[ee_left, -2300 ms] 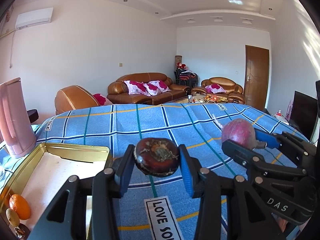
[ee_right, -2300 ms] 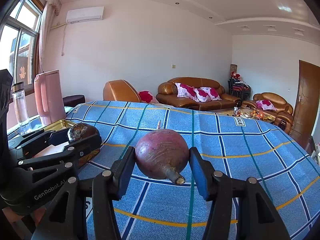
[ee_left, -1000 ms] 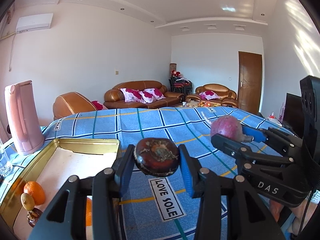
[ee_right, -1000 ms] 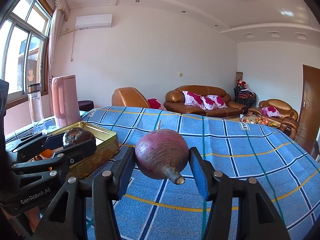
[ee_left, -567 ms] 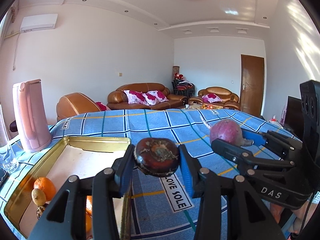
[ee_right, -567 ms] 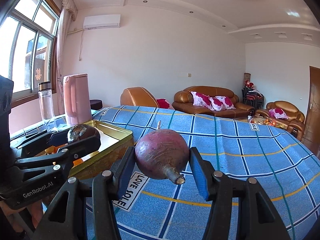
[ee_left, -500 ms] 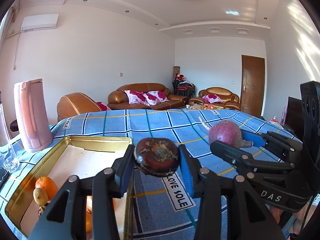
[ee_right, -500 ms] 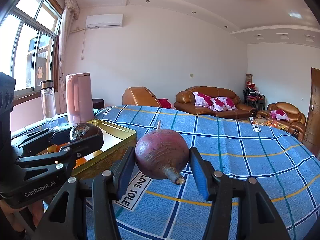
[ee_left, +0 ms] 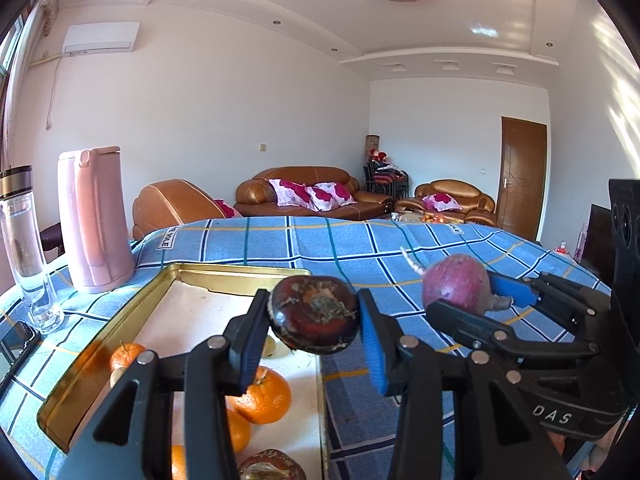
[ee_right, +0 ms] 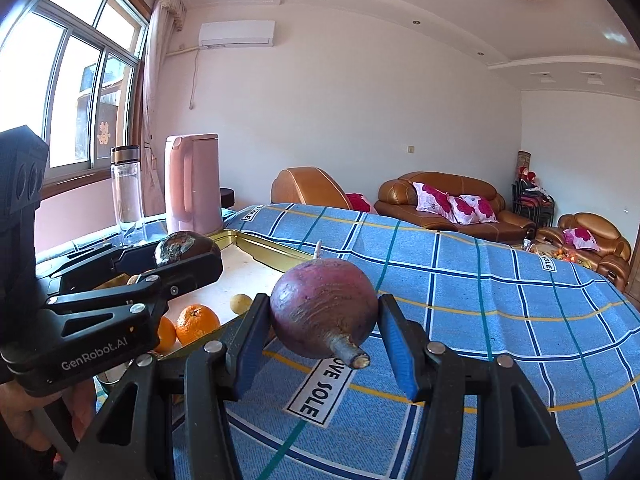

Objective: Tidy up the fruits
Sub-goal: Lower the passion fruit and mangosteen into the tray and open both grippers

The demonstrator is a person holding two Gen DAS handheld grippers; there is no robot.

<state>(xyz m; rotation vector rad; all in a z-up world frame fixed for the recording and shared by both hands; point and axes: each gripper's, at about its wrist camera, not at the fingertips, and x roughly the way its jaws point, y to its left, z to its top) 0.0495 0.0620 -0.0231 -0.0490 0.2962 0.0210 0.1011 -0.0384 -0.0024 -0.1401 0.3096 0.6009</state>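
My left gripper (ee_left: 314,328) is shut on a dark brown round fruit (ee_left: 314,314) and holds it above the near right part of a gold metal tray (ee_left: 240,274). The tray holds several oranges (ee_left: 262,396) and small yellowish fruits. My right gripper (ee_right: 324,334) is shut on a purple round fruit with a stem (ee_right: 324,314), held above the blue checked tablecloth (ee_right: 480,320) just right of the tray (ee_right: 272,246). The purple fruit also shows in the left wrist view (ee_left: 454,282), and the brown fruit in the right wrist view (ee_right: 184,248).
A pink kettle (ee_left: 94,220) and a clear bottle (ee_left: 24,244) stand left of the tray, with a phone (ee_left: 14,344) by the table's left edge. Brown sofas (ee_left: 312,196) stand beyond the table.
Both grippers have moved left with their fruits. The tray now lies under the left gripper, and more oranges in it have come into view.
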